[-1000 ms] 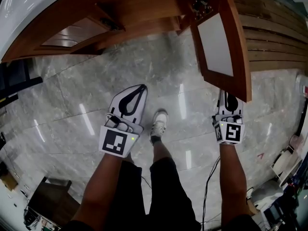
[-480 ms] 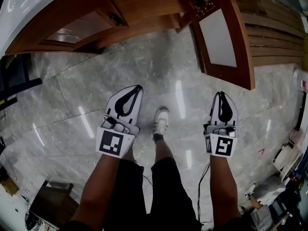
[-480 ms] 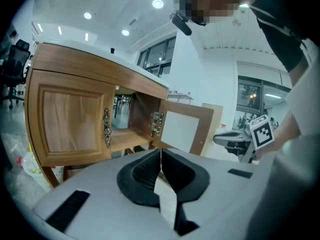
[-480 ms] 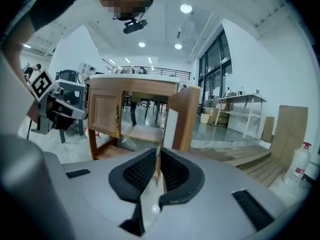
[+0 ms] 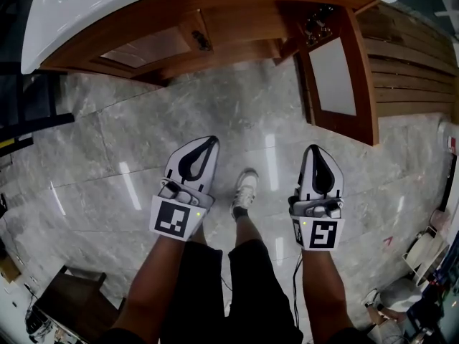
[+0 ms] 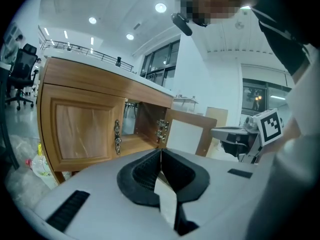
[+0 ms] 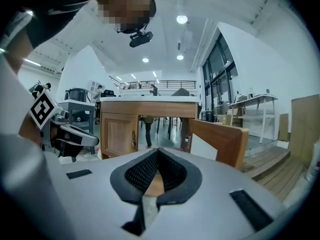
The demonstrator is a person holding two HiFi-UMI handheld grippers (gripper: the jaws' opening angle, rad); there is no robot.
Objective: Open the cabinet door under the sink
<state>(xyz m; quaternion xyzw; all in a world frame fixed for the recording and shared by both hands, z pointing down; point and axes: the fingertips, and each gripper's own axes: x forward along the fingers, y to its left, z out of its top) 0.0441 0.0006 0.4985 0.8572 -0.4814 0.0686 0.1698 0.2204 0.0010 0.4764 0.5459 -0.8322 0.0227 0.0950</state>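
grey marble floor (image 5: 129,142); wooden slat decking (image 5: 412,70) at right; office chair (image 6: 20,76) far left

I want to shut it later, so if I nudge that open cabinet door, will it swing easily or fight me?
The door probably swings freely: it hangs on side hinges and stands wide open. It looks stiff, a wood frame round a flat panel, so it shouldn't flex. Solid wood suggests some weight, so it may coast.
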